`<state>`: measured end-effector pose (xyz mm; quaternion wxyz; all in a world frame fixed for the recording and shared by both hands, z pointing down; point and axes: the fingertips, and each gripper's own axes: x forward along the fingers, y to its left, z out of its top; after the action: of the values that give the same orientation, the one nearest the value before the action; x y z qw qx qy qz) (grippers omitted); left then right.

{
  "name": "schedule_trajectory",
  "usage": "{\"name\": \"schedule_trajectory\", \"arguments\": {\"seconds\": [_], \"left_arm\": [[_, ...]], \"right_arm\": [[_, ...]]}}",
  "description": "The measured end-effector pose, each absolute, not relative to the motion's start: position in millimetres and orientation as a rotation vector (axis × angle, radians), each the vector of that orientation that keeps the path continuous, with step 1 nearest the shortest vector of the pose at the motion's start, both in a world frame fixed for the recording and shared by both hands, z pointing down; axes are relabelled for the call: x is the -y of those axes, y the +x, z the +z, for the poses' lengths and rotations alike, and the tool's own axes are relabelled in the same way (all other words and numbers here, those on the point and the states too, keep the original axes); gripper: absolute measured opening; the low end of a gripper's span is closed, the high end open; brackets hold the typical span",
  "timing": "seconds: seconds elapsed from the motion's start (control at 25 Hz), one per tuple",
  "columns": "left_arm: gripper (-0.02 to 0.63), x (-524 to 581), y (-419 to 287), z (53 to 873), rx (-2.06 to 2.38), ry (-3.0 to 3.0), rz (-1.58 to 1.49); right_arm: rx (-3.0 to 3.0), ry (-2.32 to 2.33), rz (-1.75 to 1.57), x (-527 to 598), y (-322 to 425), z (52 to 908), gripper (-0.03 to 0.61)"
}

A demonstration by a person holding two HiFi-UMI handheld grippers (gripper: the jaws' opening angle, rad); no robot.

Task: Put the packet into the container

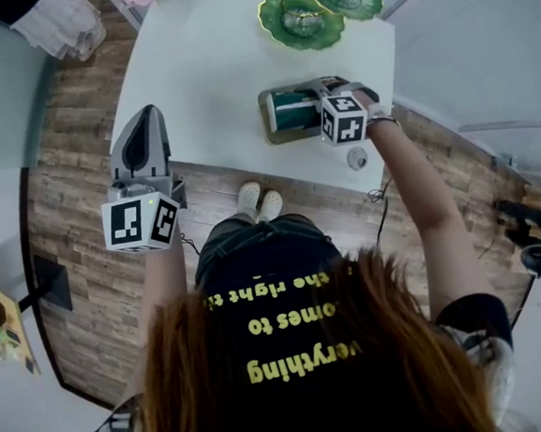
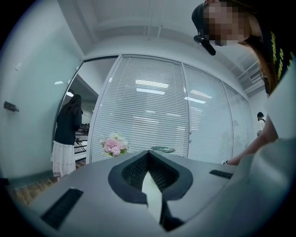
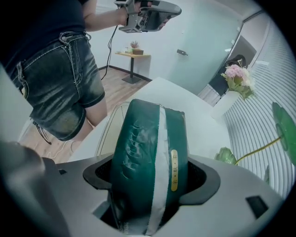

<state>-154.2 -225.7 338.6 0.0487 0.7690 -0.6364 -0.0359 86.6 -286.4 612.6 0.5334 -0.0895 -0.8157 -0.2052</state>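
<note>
A dark green packet [image 3: 143, 139] with a pale stripe and a small gold label is clamped between the jaws of my right gripper [image 3: 151, 178], which is shut on it. In the head view that gripper [image 1: 310, 103] holds the packet [image 1: 289, 110] inside or just over the shallow olive container [image 1: 271, 133] near the front edge of the white table [image 1: 211, 74]. The container's pale rim [image 3: 107, 127] shows under the packet. My left gripper [image 1: 148, 113] hangs off the table's left front corner, over the floor. Its jaws [image 2: 149, 155] meet at the tips with nothing between them.
Green leaf-shaped plates [image 1: 314, 9] lie at the table's far edge, and pink flowers [image 2: 113, 144] stand at the far left. A small round object [image 1: 357, 158] sits by the front right edge. A person in a white skirt [image 2: 64, 139] stands at the left by the glass wall.
</note>
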Motion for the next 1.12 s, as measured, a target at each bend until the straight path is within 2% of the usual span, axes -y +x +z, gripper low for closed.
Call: {"name": "schedule_trajectory", "arguments": {"seconds": [0.56,1.12], "left_arm": [[0.002,225,-164,337,1.960,2.306,-0.139],[0.002,229,-156,336,1.911,2.321,-0.144]], "right_arm": [[1.854,-0.221,-0.446,291,95,644,0.391],[1.937,-0.192,-0.322,293,92,637,0.403]]}}
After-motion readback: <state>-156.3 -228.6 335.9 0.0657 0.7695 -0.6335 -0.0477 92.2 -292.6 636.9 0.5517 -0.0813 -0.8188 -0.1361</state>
